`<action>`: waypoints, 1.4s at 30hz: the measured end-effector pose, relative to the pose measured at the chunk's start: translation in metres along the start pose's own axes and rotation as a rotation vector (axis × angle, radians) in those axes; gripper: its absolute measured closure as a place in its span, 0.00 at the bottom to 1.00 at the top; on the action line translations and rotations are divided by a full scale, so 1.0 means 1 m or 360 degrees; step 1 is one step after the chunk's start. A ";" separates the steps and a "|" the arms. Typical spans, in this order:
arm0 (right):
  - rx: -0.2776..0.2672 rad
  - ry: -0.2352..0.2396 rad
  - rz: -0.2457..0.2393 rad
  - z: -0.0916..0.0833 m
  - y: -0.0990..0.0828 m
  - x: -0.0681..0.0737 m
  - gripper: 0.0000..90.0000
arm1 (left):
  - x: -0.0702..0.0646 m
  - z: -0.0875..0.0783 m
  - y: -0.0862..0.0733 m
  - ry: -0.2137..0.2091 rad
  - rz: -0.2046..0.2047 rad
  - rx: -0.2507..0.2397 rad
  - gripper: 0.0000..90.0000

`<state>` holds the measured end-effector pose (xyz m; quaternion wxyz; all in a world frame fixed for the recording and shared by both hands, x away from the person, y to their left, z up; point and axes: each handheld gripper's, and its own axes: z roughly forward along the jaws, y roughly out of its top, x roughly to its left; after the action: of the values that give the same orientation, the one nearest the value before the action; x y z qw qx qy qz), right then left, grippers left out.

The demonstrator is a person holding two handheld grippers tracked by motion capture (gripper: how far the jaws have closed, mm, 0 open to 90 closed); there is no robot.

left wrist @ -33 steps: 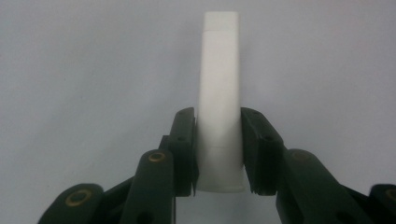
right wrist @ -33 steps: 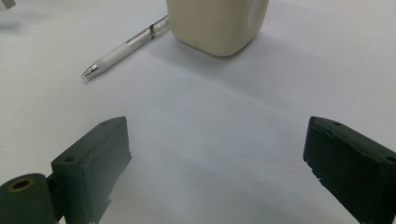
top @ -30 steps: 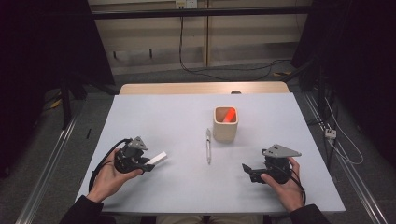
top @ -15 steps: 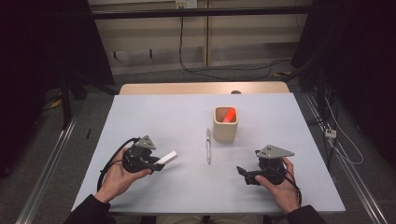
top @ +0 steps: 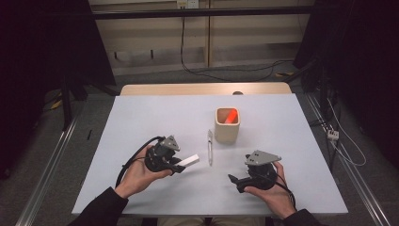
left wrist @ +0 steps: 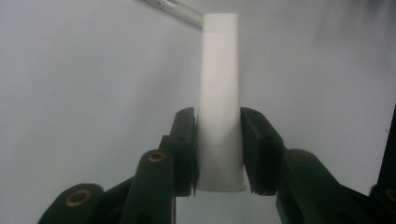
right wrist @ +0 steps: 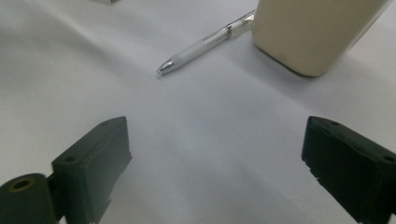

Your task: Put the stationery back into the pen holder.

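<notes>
Left gripper (top: pixel 181 165) clamps a white tube (top: pixel 189 161) near its flat end, cap pointing toward the pen (top: pixel 210 147) lying on the table (top: pixel 141 117). Since a second ago the left hand has carried the tube rightward, closer to the pen (grip unchanged). Right gripper (top: pixel 234 181), jaws spread wide with nothing between them, has drifted slightly inward. Beige cup (top: pixel 227 126) with an orange item (top: pixel 230 115) stands just beside the pen, unmoved.

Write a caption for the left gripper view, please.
Left tool clamps a white tube-shaped marker over the pale table, a pen lying beyond its tip.
</notes>
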<state>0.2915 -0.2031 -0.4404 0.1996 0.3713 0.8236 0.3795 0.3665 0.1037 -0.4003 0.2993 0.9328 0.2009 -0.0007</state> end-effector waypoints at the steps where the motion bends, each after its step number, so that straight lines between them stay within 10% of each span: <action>1: 0.0000 -0.0011 -0.0010 0.001 0.001 0.001 0.07 | 0.000 0.001 0.002 -0.0004 0.0010 0.0006 0.75; 20: -0.0119 -0.0018 -0.0326 0.015 0.019 0.031 0.14 | -0.014 0.012 0.035 -0.0105 0.0109 0.0002 0.75; 42: -0.0136 -0.0375 -0.0970 0.019 0.014 0.046 0.28 | -0.022 0.033 0.073 -0.0178 0.0209 0.0078 0.75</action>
<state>0.2797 -0.1527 -0.4436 0.4132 0.1404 0.8514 0.2910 0.3771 0.0232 -0.3839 0.2866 0.9495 0.1221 -0.0380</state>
